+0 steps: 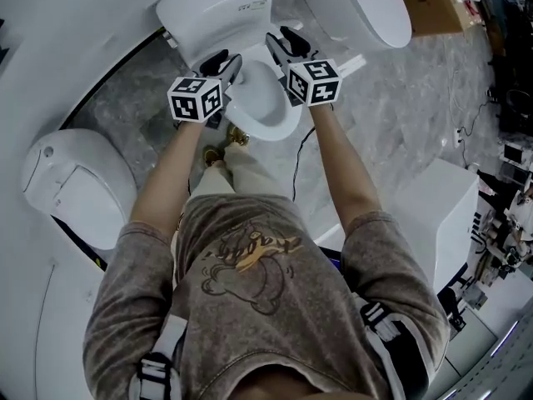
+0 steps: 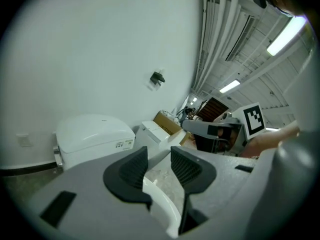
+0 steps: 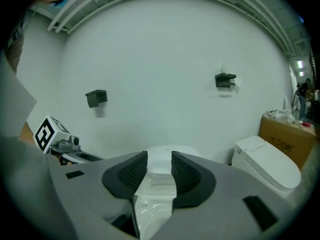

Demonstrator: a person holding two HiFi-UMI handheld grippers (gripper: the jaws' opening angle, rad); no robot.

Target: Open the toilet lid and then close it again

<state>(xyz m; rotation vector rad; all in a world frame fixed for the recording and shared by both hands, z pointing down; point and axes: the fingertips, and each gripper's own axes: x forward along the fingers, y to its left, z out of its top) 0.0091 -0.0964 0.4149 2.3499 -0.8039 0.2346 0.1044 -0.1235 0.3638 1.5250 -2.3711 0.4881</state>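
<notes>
A white toilet stands ahead of me, its rounded tank (image 1: 215, 7) at the back and its oval lid (image 1: 265, 107) pointing toward my feet. My left gripper (image 1: 231, 67) hovers at the oval's left side and my right gripper (image 1: 279, 44) at its right side, both near the tank end. In the left gripper view the jaws (image 2: 159, 161) stand apart with floor showing between the pads and a thin white rim (image 2: 162, 206) low in the gap. In the right gripper view the jaws (image 3: 159, 166) are also apart, framing the glossy lid (image 3: 155, 199) and the tank (image 3: 170, 153). Contact with the rim cannot be made out.
A second toilet (image 1: 79, 186) sits at the left and a third (image 1: 358, 2) at the upper right beside a cardboard box (image 1: 433, 2). A white cabinet (image 1: 441, 215) stands at the right. My shoe (image 1: 237, 137) is just before the bowl. Black brackets (image 3: 96, 98) hang on the wall.
</notes>
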